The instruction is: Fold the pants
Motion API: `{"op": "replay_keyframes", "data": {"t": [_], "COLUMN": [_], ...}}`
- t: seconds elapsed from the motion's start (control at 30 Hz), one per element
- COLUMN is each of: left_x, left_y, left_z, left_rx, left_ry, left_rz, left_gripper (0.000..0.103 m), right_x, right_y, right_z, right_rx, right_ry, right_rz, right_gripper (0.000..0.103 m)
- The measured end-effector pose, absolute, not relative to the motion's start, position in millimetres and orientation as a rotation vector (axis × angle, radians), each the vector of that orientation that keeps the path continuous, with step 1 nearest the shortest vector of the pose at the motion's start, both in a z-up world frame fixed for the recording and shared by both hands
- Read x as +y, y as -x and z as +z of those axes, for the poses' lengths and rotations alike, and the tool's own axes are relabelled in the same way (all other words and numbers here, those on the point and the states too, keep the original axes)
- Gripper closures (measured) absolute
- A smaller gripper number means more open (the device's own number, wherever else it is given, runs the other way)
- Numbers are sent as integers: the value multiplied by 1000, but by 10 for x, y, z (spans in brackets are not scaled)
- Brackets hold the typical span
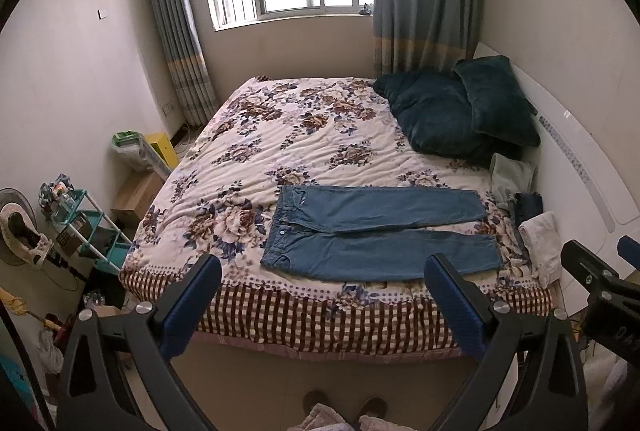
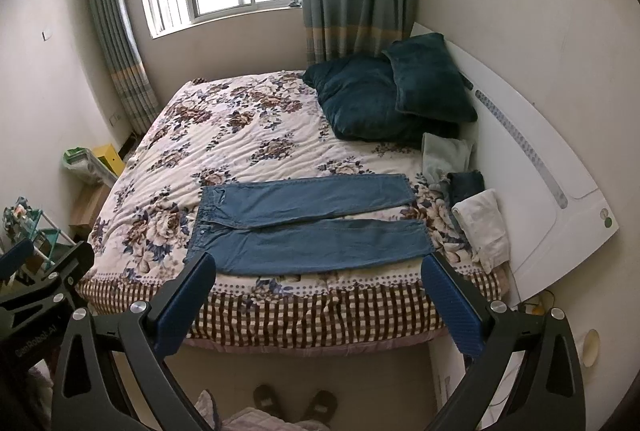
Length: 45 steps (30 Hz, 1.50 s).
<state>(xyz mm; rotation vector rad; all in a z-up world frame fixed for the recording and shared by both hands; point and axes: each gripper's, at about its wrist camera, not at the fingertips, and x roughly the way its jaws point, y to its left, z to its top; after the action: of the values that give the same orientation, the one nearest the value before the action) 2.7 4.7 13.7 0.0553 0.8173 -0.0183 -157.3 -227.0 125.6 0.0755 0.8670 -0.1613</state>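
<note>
The left gripper [image 2: 48, 263], seen at nine o'clock in the right wrist view, bore mirrored white lettering that seemed to read "GenRobot.AI". Nothing else carried legible text.

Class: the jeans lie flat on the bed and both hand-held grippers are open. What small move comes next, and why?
Probably bring both hand-held grippers, left and right, forward to the jeans: they lie unfolded with legs apart, and neither gripper touches them.

Open quilt [image 1: 280, 151] left of jeans [image 1: 380, 231]; clothes pile [image 1: 536, 231] at cuffs.
</note>
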Motion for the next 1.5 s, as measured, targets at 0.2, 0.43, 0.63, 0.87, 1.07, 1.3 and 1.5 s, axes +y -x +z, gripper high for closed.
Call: {"op": "replay_keyframes", "data": {"t": [0.2,0.43,0.63,0.87,1.07,1.3,1.5], "left_x": [38,41,44,64,28,-168,-332], "left_y": [-25,-5,-23,-5,-24,-274,-696], "left_z": [116,97,105,108,79,-170,-590], "left_rx": [811,803,803,806,807,818,894], "left_ry": [-55,-56,-57,-52,-50,-42,-74], "left_rz": [-16,-11,-9,-10,10,63,100], "left_gripper": [0,0,0,0,0,0,0], "right_x": [-2310,-2334,-2324,-2315,-2334,-2499,-2739], "right_y": [1553,1542,1553,1564,1550,1300,872], "right_z": [1238,1235,1232,1205,1150,835,343], "right_rx": [860,860,860,859,863,892,960], "right_ry": [-81,-84,-85,-88,-97,-103,-96], "right_rz": [-170,-168,-171,-170,-172,-183,-196], "right_gripper": [0,0,0,0,0,0,0]}}
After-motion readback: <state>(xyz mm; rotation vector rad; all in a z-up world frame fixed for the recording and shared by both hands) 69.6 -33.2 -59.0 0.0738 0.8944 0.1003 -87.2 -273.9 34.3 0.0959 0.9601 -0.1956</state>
